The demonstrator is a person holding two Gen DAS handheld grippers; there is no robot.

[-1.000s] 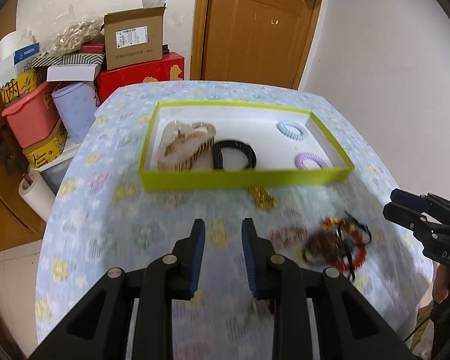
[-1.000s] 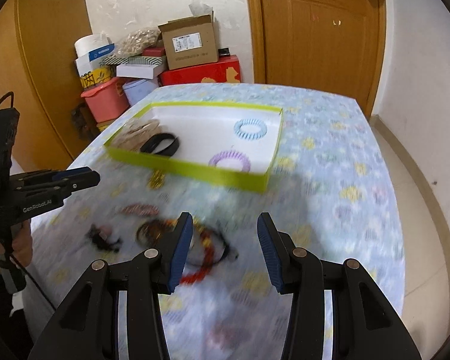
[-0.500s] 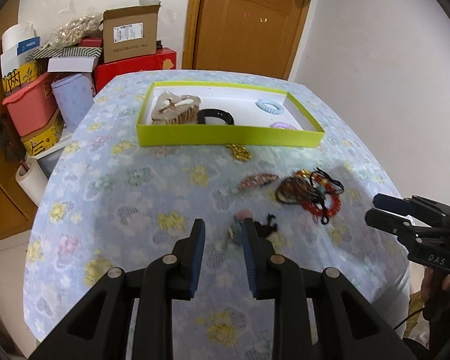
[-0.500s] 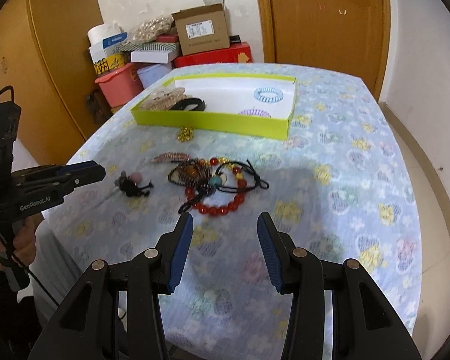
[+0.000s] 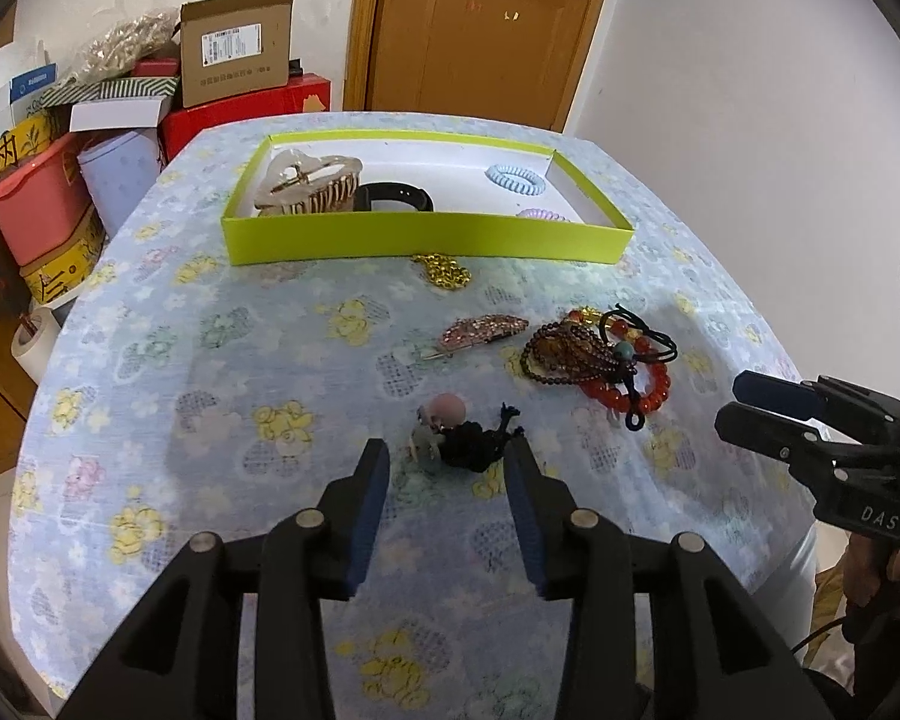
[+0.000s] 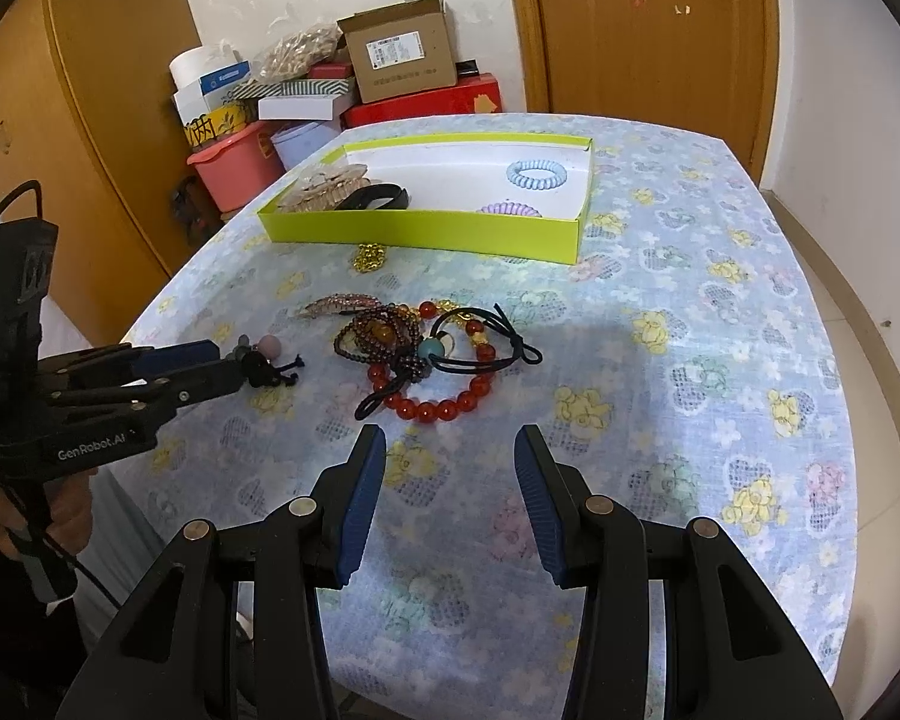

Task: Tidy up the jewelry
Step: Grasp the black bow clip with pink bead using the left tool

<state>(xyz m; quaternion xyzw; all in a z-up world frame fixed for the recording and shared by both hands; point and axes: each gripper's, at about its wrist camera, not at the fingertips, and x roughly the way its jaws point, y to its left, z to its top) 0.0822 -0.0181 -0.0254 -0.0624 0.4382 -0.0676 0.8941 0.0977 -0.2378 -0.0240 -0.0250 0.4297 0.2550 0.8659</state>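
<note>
A lime-green tray point(image 5: 426, 237) point(image 6: 426, 231) at the table's far side holds a claw hair clip point(image 5: 309, 186), a black band point(image 5: 393, 198), a blue coil tie point(image 5: 516, 179) and a purple coil tie point(image 6: 510, 208). On the cloth lie a gold chain point(image 5: 444, 270), a pink glitter clip point(image 5: 483, 330), tangled bead bracelets with a black elastic point(image 5: 600, 360) point(image 6: 438, 360), and a black hair tie with a pink ball point(image 5: 462, 432) point(image 6: 264, 360). My left gripper point(image 5: 447, 462) is open, just before that hair tie. My right gripper point(image 6: 447, 456) is open, near the bracelets.
The table has a blue flowered cloth point(image 6: 720, 360). Boxes and bins point(image 5: 90, 138) are stacked beyond its far left corner. A wooden door point(image 5: 480, 30) stands behind. The table's edges drop off on the left and right.
Both grippers have drawn back from the tray toward the near side of the table. The left gripper's jaws have opened wider, in front of the black hair tie.
</note>
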